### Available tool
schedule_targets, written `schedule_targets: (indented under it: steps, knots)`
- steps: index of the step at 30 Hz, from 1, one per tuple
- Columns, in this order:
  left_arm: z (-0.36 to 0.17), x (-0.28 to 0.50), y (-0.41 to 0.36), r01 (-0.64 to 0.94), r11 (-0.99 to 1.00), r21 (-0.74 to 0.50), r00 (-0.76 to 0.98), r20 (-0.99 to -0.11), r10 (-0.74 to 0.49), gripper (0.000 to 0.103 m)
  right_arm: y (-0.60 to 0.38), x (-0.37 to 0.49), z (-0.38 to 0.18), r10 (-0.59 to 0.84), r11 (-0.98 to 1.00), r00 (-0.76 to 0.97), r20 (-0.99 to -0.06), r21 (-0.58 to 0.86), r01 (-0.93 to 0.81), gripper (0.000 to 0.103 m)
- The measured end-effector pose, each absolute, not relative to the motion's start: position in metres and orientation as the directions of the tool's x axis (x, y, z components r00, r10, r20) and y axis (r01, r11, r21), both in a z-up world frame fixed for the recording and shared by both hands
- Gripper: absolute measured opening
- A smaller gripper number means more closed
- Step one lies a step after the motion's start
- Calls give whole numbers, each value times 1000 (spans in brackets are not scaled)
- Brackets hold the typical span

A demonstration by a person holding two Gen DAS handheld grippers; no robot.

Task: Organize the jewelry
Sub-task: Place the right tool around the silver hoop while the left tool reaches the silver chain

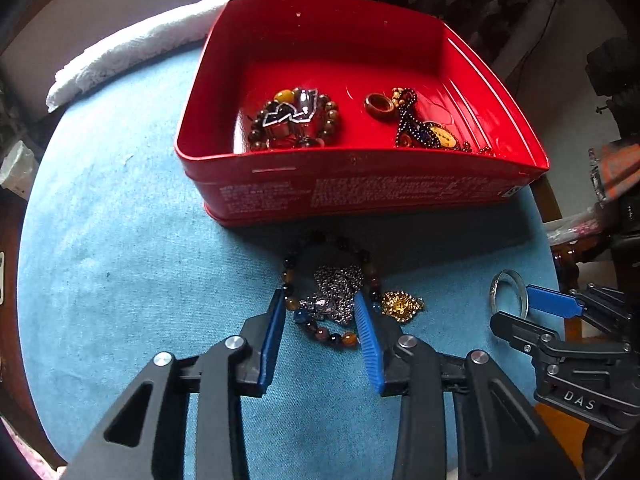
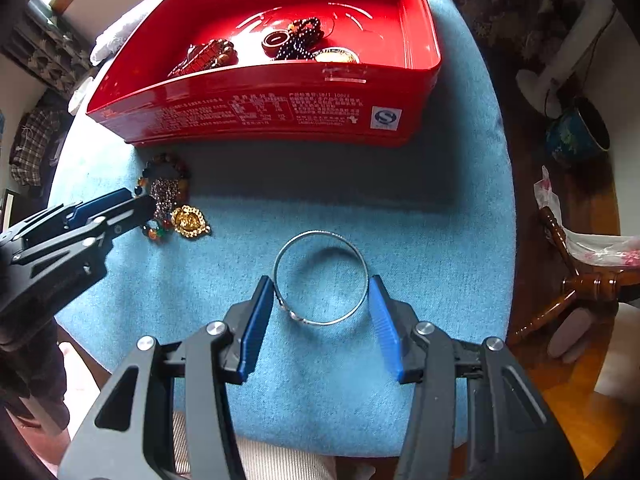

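Note:
A multicoloured bead bracelet (image 1: 320, 330) lies on the blue cloth (image 1: 120, 260) with a silver chain necklace (image 1: 336, 292) piled inside its ring. My left gripper (image 1: 320, 308) points down over them, its blue pads touching the beads on one side and the chain on the other. A gold pendant (image 1: 402, 306) lies just right of that pile. My right gripper (image 2: 322, 286) is shut on a thin silver bangle (image 2: 320, 322), held slightly off the cloth. The red tin (image 1: 360, 184) behind holds a bead bracelet with a badge (image 1: 294, 118), a wooden ring (image 1: 379, 106) and a dark bead necklace (image 1: 420, 132).
A folded white towel (image 1: 132, 48) lies behind the tin on the left. The round table's edge runs close on the right, with a wooden chair (image 2: 580, 280), a plastic bag (image 2: 592, 244) and a blue pot (image 2: 576, 136) beyond it.

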State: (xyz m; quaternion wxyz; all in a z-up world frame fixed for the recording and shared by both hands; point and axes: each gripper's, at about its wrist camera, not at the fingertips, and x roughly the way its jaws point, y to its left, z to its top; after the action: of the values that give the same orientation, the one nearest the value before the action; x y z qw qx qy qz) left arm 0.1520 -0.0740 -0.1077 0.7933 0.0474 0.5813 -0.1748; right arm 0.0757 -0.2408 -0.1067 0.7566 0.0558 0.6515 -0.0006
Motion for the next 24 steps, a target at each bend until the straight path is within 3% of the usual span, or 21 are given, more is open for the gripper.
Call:
schedule_targets:
  steps: [9,13,18,24]
  knots:
    - [-98,151,-83,383,912,-148,263,-929,-261,32,-245,87,-104,51,997,160,-986,59,45,47]
    - [-110,159,-86,376,915,-144,233,-941,-244,21,-245,87,-104,66,997,161,-985,73,38,47]
    - [-114,164,-85,366,920,-141,232,-943,-237,19,-248,85,-107,79,996,154,-985,86,39,47]
    - [-120,166,-87,378,916,-134,219,-948,-230,28,-254,86,-114,76,995,146,-986,84,47,47]
